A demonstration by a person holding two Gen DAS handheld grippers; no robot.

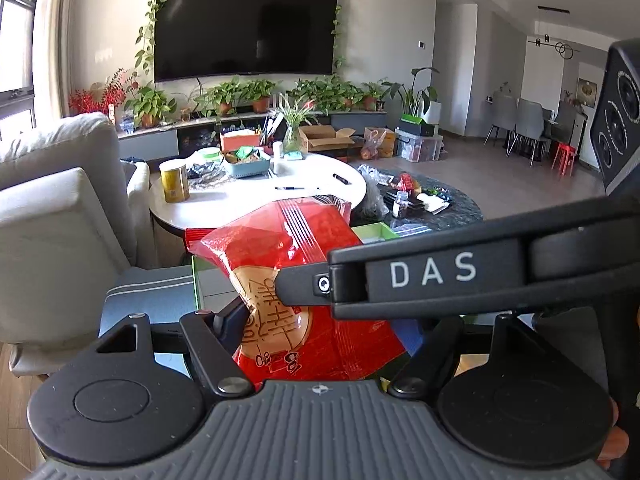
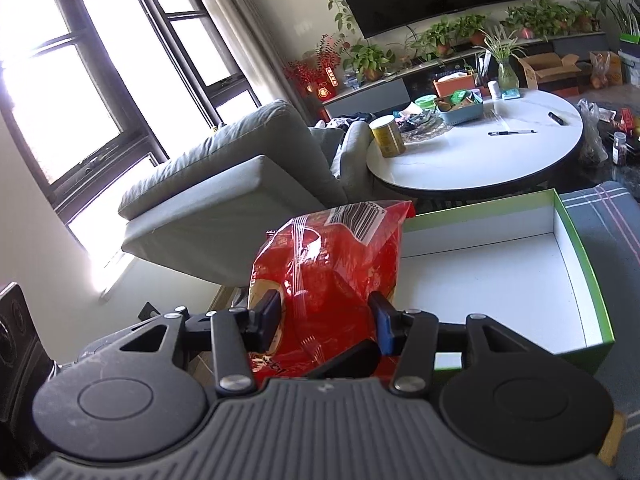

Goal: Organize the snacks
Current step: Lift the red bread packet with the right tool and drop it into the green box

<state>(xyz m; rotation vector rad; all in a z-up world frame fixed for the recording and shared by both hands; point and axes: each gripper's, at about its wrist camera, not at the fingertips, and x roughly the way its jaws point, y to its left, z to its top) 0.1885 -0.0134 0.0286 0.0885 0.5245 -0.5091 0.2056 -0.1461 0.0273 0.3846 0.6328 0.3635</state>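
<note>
Sitting pinched between both tongs [image 2: 324,322], the red snack bag [image 2: 328,276] stands upright.

The snack bag [image 2: 328,264] sits between the fingers of the right gripper [image 2: 324,322], and the left gripper [image 1: 320,320] has it too. The open box [image 2: 500,264] lies just at three o'clock of the bag, on a cushion [image 2: 600,216]. The round table [image 2: 472,160] stands beyond at one o'clock, bearing a tin [image 2: 387,136] at its nine o'clock edge, a basket [image 2: 460,114] behind and a pen [image 2: 512,133] mid-top. The armchair [image 2: 224,184] stands at eleven o'clock, left of the table.
</note>
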